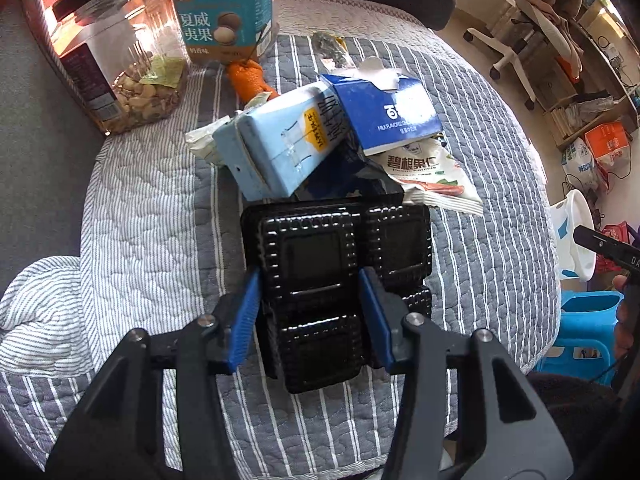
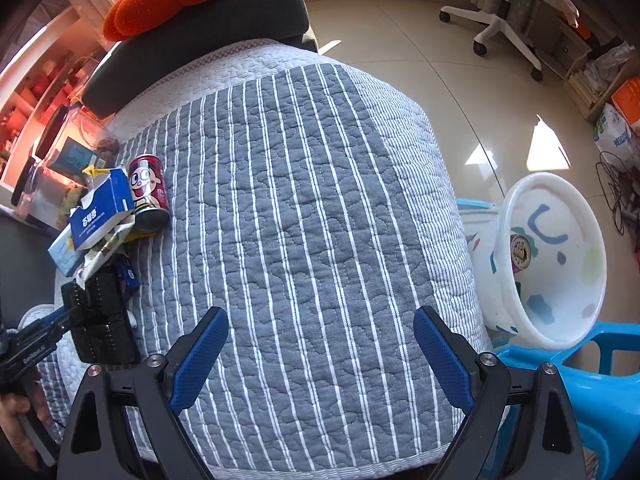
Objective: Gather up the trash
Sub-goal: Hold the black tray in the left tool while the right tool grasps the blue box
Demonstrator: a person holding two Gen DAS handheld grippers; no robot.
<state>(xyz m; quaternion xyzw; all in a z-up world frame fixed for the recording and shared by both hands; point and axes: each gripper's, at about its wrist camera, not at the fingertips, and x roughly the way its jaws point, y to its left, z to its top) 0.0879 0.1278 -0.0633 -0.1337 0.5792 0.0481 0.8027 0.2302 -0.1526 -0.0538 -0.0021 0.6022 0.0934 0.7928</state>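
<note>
My left gripper (image 1: 310, 284) is shut on a black plastic snack tray (image 1: 316, 248), its blue pads pressing both sides of one column of wells. Just beyond the tray lies a pile of trash on the striped quilt (image 1: 140, 220): a light blue carton (image 1: 276, 144), a torn dark blue box (image 1: 388, 108), a white snack bag (image 1: 432, 176) and orange peel (image 1: 248, 78). In the right wrist view a red can (image 2: 150, 192) stands beside that pile. My right gripper (image 2: 320, 332) is open over bare quilt (image 2: 300, 200), with nothing between its fingers.
A clear jar of nuts (image 1: 120, 60) and a teal snack box (image 1: 224, 12) stand at the back left. A white basin (image 2: 560, 260) rests on a blue stool (image 2: 580, 380) off the quilt's right edge. An office chair (image 2: 504, 20) stands on the floor beyond.
</note>
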